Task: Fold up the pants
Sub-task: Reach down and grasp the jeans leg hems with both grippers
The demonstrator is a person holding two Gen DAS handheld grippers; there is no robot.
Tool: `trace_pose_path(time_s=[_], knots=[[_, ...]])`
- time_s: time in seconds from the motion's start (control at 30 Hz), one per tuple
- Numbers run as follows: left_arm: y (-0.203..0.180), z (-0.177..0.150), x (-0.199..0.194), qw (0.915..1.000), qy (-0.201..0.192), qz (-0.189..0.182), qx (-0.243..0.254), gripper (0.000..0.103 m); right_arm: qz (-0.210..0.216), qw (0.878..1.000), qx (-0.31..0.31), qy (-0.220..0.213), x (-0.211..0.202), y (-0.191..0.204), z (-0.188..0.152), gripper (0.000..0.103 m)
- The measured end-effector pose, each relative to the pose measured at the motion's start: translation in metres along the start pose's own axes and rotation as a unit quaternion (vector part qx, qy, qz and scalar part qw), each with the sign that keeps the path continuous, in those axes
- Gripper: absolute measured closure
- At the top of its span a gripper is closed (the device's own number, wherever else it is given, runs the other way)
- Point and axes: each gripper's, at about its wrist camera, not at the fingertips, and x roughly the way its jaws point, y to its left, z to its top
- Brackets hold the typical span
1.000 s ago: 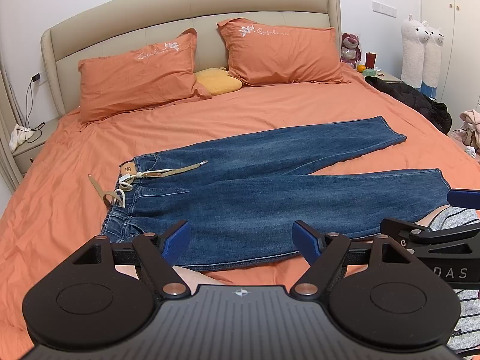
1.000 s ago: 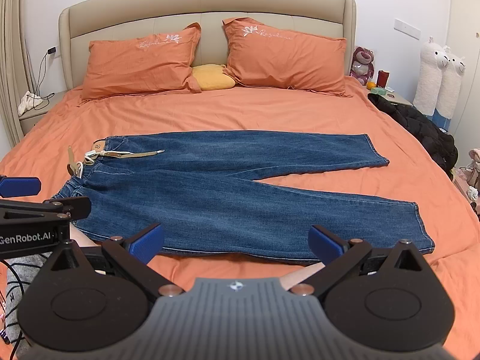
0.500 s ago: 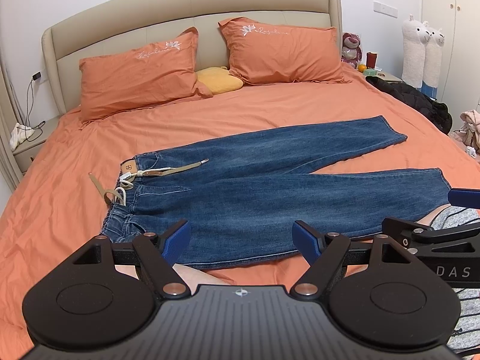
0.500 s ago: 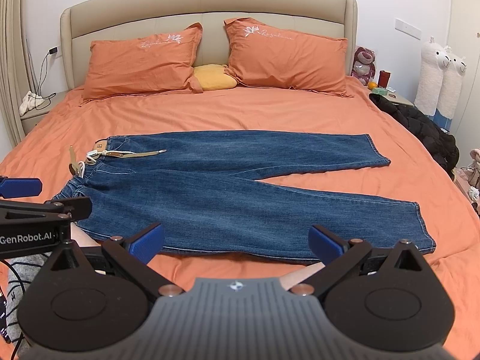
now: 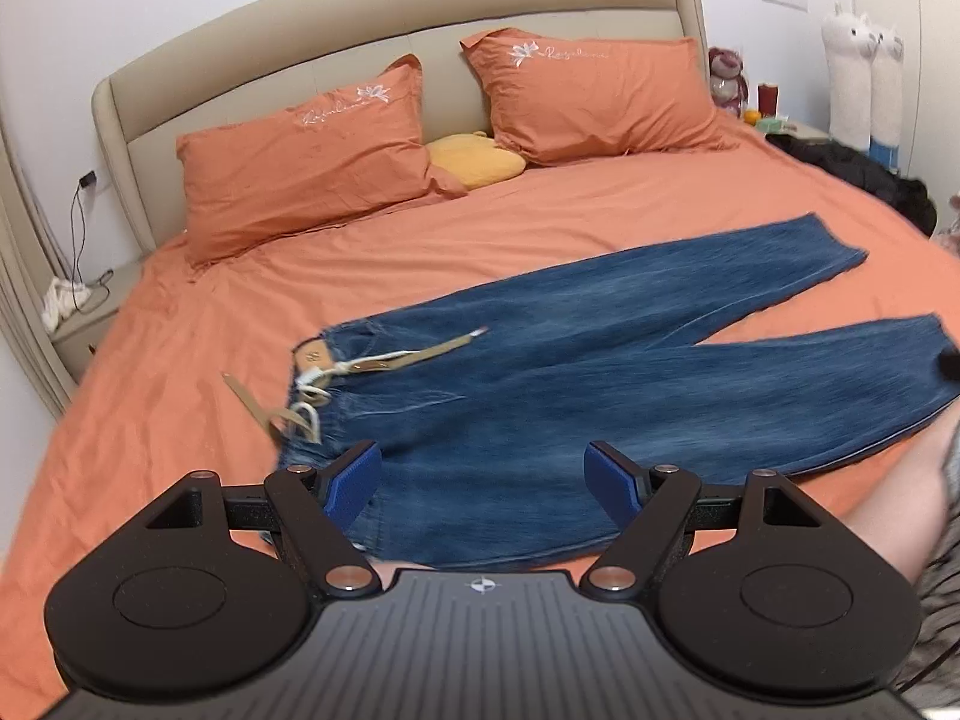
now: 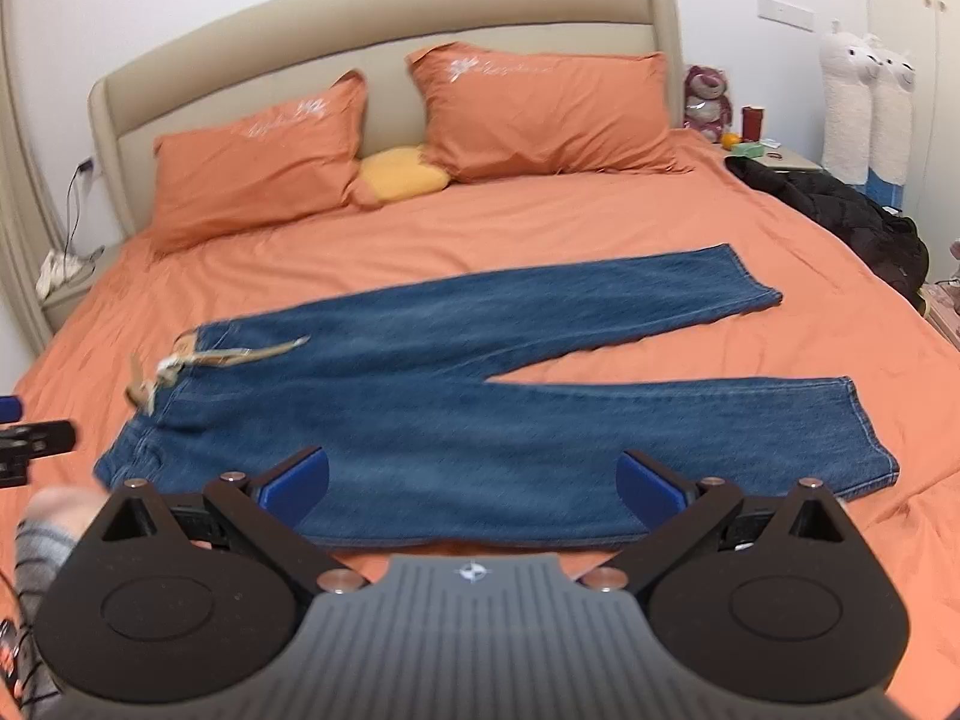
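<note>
In the left wrist view the left gripper (image 5: 483, 483) hangs released, its blue pads wide apart and holding nothing, above the near edge of the jeans (image 5: 600, 384). The jeans lie flat on the orange bed (image 5: 180, 420), waistband toward nine o'clock and the two legs splayed toward two and three o'clock. A tan belt (image 5: 414, 355) and a white drawstring (image 5: 312, 402) trail loose off the waistband at about ten o'clock. The likely trouble is here: a pinch at the waist could catch the belt or cord alone, or only the top layer of denim, so that the fold drags crooked. The whole view is smeared by motion, the near hem is hidden behind the gripper's body, and a dark shape at three o'clock is cut off by the frame.

In the right wrist view the right gripper (image 6: 471, 480) is likewise spread and empty, poised over the near leg (image 6: 660, 432) of the jeans. Since the legs lie in a V, lifting one without aligning the hems would probably leave them mismatched. The pillows (image 6: 540, 108) at twelve o'clock are blurred. Only a sliver of the other tool shows at nine o'clock, too little to judge.
</note>
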Motion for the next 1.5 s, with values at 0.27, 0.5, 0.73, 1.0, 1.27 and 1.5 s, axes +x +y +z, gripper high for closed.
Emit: trace_pose_path(time_s=[0.27,0.5,0.73,1.0,1.27,1.5], knots=[[0.071,0.014,0.050,0.9984,0.034,-0.035,0.027,0.024,-0.056,0.997,-0.048,-0.008,0.043,-0.068,0.025,0.025],[0.073,0.021,0.116,0.9754,0.134,-0.117,0.130,0.026,-0.104,0.990,-0.085,0.035,0.084,-0.114,0.036,0.042],[-0.005,0.012,0.168,0.9237,0.205,-0.182,0.268,0.026,-0.170,0.980,-0.081,0.058,0.097,-0.162,0.041,0.042],[-0.100,-0.036,0.194,0.8510,0.266,-0.209,0.401,0.025,-0.175,0.977,-0.072,0.101,0.106,-0.225,0.029,0.044],[-0.114,-0.071,0.226,0.8541,0.289,-0.108,0.419,0.052,-0.138,0.965,-0.147,0.170,0.132,-0.279,0.008,0.053],[-0.086,-0.046,0.214,0.9086,0.234,-0.088,0.335,0.098,-0.077,0.928,-0.276,0.239,0.159,-0.288,-0.024,0.051]])
